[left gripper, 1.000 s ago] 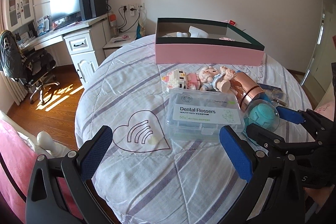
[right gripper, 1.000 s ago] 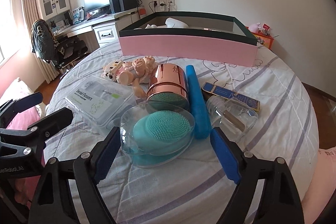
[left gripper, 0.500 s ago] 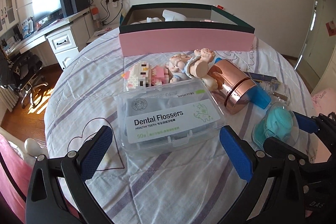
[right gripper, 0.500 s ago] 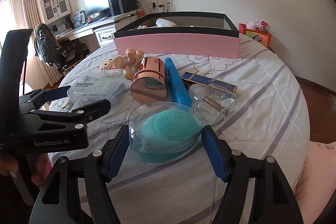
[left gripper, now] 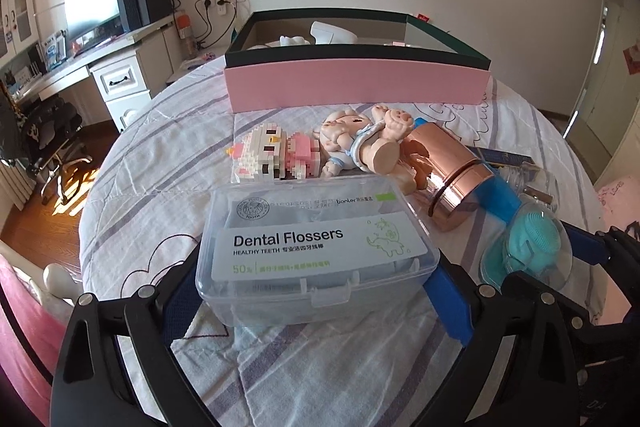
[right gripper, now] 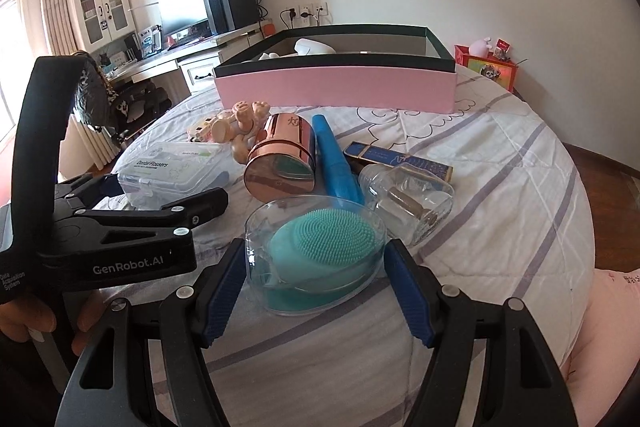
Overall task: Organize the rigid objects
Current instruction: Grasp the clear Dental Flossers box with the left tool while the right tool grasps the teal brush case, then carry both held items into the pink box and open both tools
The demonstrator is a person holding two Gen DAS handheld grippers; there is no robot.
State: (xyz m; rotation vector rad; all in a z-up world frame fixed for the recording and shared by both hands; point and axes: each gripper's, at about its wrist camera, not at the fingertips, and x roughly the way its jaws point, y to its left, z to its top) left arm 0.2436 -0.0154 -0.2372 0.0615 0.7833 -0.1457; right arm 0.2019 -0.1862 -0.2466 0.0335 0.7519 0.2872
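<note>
Two tools work over a round bed (left gripper: pixel 132 163) covered in a striped white quilt. At the far side of the bed stands a large pink box (left gripper: pixel 356 83) with a dark rim, open at the top, with white items partly visible inside.

Left tool (left gripper: pixel 316 291): its blue pads sit on either side of the clear Dental Flossers case (left gripper: pixel 316 247), close against the left and right walls of the case; contact looks made at both sides, so it is closed on the case. The case lies at the near centre of the bed.

Right tool (right gripper: pixel 316 291): its pads flank a clear round case holding a teal silicone brush (right gripper: pixel 320 247), touching or just beside the case walls; firm contact cannot be confirmed from either view. This case lies at the near right of the bed.

Between the two cases and the box, from left to right, lie a pink-and-white block figure (left gripper: pixel 276 155), a baby doll (left gripper: pixel 360 143), a copper-coloured tin (right gripper: pixel 280 163) on its side, a blue tube (right gripper: pixel 336 159), a clear glass bottle (right gripper: pixel 408 199) on its side, and a flat dark blue packet (right gripper: pixel 400 159) just beyond the bottle. The doll touches the tin.
</note>
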